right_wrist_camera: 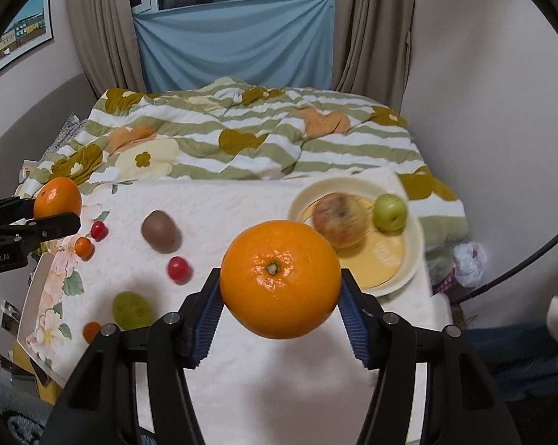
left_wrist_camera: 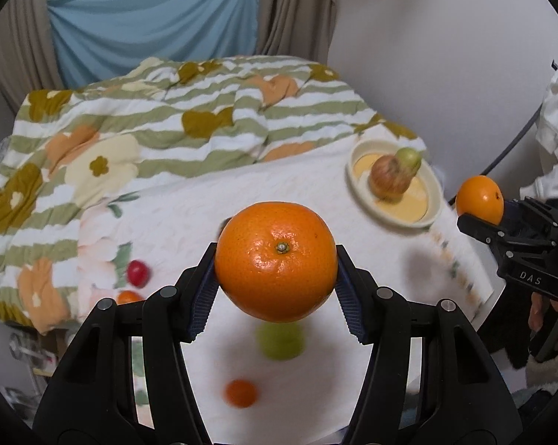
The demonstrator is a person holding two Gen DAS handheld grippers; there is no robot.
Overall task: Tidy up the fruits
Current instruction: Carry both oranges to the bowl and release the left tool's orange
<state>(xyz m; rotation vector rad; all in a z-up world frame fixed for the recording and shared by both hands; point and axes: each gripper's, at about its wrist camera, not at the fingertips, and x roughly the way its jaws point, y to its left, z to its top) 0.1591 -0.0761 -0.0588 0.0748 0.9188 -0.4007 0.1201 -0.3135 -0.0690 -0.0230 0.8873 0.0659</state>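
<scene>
Two oranges (right_wrist_camera: 281, 278) (right_wrist_camera: 56, 197), two small tangerines (right_wrist_camera: 83, 246) (right_wrist_camera: 92, 331), two red fruits (right_wrist_camera: 178, 268) (right_wrist_camera: 98, 229), one kiwi (right_wrist_camera: 159, 236), one plate (right_wrist_camera: 408, 274).

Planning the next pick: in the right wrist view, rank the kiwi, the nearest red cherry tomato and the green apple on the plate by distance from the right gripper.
1. Red cherry tomato, just left.
2. Kiwi, farther left.
3. Green apple, right, on the plate.
</scene>
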